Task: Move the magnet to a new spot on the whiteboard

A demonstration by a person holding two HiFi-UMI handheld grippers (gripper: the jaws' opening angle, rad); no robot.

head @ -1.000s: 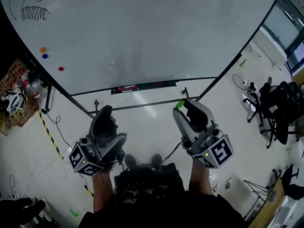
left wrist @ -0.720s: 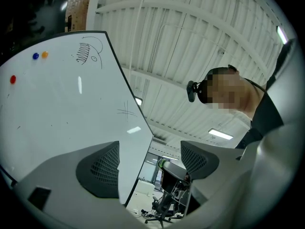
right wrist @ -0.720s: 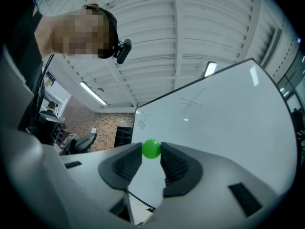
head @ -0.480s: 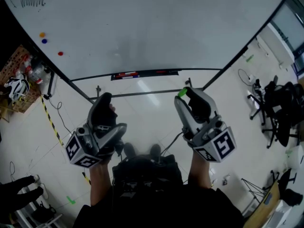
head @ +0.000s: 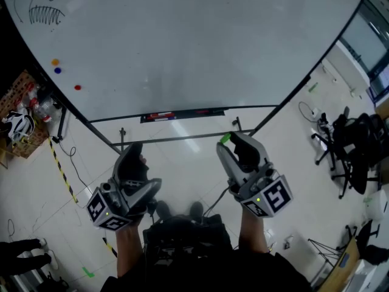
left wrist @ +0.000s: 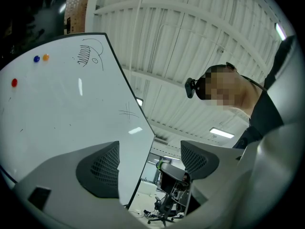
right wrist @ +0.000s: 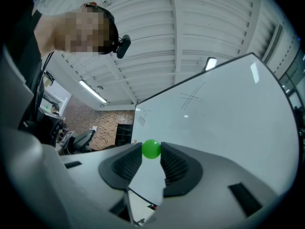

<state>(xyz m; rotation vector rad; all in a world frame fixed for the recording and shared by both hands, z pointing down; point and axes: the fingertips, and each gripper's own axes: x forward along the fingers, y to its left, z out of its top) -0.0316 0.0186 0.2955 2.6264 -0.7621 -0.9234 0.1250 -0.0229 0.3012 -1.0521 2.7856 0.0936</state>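
A big whiteboard (head: 182, 41) fills the top of the head view, with a fish doodle at its upper left. Orange (head: 55, 61), blue (head: 58, 70) and red (head: 78, 87) magnets stick near its left edge. My right gripper (head: 233, 140) is shut on a small green magnet (head: 225, 138) at its fingertips, held below the board's bottom rail and off the board. In the right gripper view the green magnet (right wrist: 151, 149) sits pinched between the pads, the whiteboard (right wrist: 224, 109) behind it. My left gripper (head: 135, 152) is open and empty (left wrist: 150, 156), beside the whiteboard (left wrist: 62, 109).
A marker tray (head: 182, 112) runs along the board's lower edge, with the stand's crossbar (head: 176, 140) under it. Black office chairs (head: 349, 145) stand at the right. A crate of clutter (head: 21, 123) and striped floor tape (head: 61, 163) lie at the left.
The head view has swung a little up and back. Both grippers stay where they were, and the green magnet stays pinched in the right one.
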